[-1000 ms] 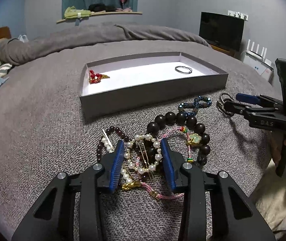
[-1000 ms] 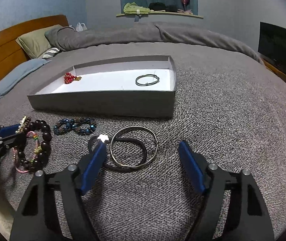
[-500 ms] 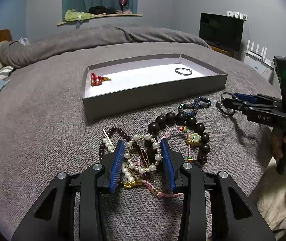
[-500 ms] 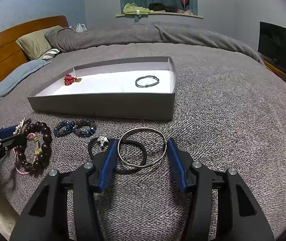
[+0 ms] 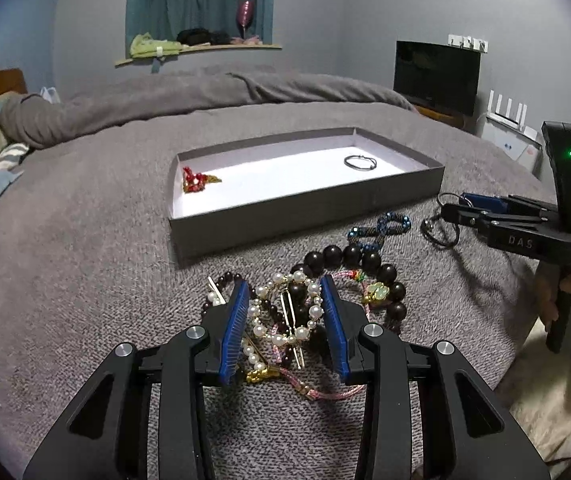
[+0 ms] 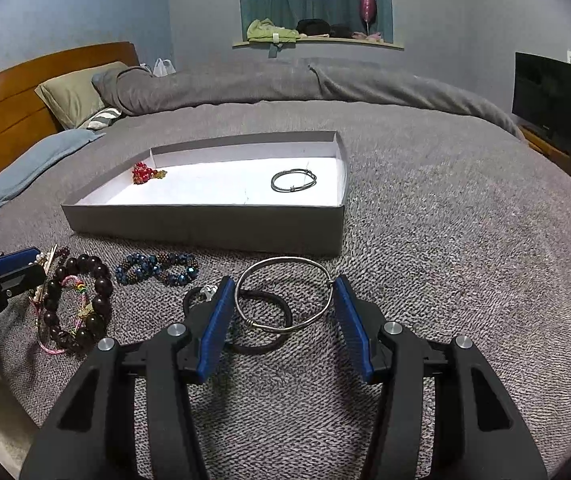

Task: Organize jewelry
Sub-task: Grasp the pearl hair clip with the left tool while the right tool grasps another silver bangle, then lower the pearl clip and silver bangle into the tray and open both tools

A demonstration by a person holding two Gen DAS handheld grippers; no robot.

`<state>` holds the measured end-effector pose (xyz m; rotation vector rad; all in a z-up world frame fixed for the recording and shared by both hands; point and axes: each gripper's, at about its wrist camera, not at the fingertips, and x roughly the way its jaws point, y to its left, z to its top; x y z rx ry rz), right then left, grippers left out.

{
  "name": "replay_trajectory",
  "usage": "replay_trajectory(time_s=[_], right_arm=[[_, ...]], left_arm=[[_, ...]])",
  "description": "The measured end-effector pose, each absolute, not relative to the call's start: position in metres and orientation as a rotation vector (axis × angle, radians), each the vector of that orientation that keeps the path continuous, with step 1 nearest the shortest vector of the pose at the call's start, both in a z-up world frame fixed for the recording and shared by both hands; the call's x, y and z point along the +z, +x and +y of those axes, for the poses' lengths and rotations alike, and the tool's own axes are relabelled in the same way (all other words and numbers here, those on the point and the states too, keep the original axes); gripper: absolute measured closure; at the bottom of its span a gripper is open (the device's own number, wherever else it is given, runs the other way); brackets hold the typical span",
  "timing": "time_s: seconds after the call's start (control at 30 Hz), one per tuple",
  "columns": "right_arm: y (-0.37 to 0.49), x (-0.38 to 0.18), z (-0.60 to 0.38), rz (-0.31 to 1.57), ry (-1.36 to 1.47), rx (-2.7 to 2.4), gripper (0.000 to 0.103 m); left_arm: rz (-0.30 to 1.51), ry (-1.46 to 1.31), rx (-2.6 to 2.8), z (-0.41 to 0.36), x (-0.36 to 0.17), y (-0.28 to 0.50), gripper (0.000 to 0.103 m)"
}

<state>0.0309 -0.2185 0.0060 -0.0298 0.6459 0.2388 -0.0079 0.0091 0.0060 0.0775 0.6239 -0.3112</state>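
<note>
A grey tray (image 5: 305, 216) (image 6: 205, 226) lies on the bed, holding a red bead piece (image 5: 195, 178) (image 6: 143, 172) and a thin dark ring (image 5: 359, 162) (image 6: 293, 180). My left gripper (image 5: 285, 312) is shut on a white pearl bracelet (image 5: 285, 308) lying in a tangle with a dark bead bracelet (image 5: 349, 256) (image 6: 81, 300) and a pink cord. My right gripper (image 6: 283, 308) (image 5: 451, 210) is shut on a silver bangle (image 6: 283, 294), which rests over a black hair tie (image 6: 261, 320). A blue bead bracelet (image 6: 157, 274) (image 5: 381, 230) lies in front of the tray.
The grey blanket (image 6: 445, 240) covers the bed. A pillow (image 6: 73, 94) and wooden headboard (image 6: 1, 112) are at far left. A TV (image 6: 553, 100) stands at right. A window ledge (image 6: 317, 40) with clutter is at the back.
Both grippers have closed, the left around the pearl bracelet and the right around the silver bangle, and both views have risen slightly.
</note>
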Motion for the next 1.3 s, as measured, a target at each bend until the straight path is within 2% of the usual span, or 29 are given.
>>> replay_trajectory(time_s=[0.4,0.9,1.07,1.3], right_arm=[[0.027,0.024,-0.219,0.587,-0.017,0.236,0.052],[0.091,0.089,-0.208,0.474,0.015,0.246,0.052],[0.116,0.084,-0.202,0.506,0.012,0.242,0.052],[0.138,0.041,-0.2,0.684,0.005,0.273,0.052]], left_arm=[[0.569,0.047,-0.275,0.021,0.037,-0.001,0.064],[0.504,0.009,-0.208,0.025,0.088,0.097,0.065],[0.596,-0.01,-0.212,0.022,0.071,0.125,0.064],[0.768,0.002,-0.252,0.026,0.031,0.139,0.064]])
